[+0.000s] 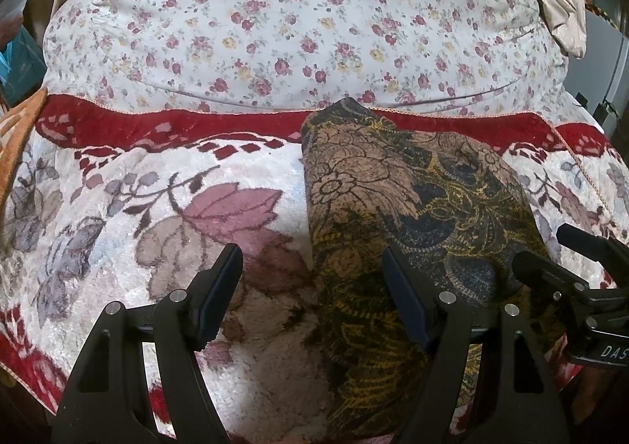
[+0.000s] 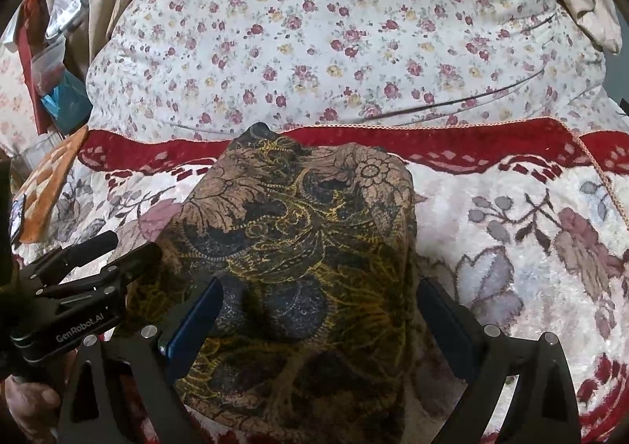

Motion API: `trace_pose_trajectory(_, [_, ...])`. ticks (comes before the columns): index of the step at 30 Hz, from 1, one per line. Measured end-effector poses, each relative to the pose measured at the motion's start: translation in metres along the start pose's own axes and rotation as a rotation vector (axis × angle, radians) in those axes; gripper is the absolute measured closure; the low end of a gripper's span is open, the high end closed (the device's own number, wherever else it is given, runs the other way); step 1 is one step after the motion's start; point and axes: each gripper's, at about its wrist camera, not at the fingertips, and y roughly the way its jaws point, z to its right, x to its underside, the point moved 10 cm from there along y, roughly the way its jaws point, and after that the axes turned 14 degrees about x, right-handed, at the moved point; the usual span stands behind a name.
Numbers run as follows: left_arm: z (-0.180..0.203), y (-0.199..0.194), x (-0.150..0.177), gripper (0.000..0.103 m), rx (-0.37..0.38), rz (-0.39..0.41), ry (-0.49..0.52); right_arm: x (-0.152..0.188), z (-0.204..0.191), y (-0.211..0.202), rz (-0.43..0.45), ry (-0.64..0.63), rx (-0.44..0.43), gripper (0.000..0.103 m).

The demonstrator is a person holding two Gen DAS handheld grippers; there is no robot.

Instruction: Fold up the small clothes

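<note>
Left gripper gaped wide, right gripper likewise, both empty; patterned garment lay partly folded on blanket (further folds likely remained).

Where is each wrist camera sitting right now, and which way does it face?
Left wrist: low over the plush blanket, facing the floral pillow; left gripper open, the right one at the right edge.
Right wrist: above the patterned garment, facing the same way; right gripper open astride it, the left gripper at the left.
Shared: garment, blanket, pillow, and each other's gripper.
</note>
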Motion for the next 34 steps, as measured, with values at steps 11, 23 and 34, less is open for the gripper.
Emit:
trace_pose_trajectory(11, [0.001,0.002,-0.001,0.029,0.014,-0.002,0.002,0.002,-0.005,0.004,-0.013,-0.010,0.003,0.005])
trace_pose_trajectory(23, [0.000,0.003,0.000,0.029,0.017,-0.006,-0.001,0.005,-0.010,0.007,-0.023,-0.022,-0.001,0.005])
trace_pose_trajectory(34, [-0.004,-0.004,-0.007,0.029,0.068,0.045,-0.036,0.007,-0.011,0.010,-0.032,-0.025,-0.004,0.005])
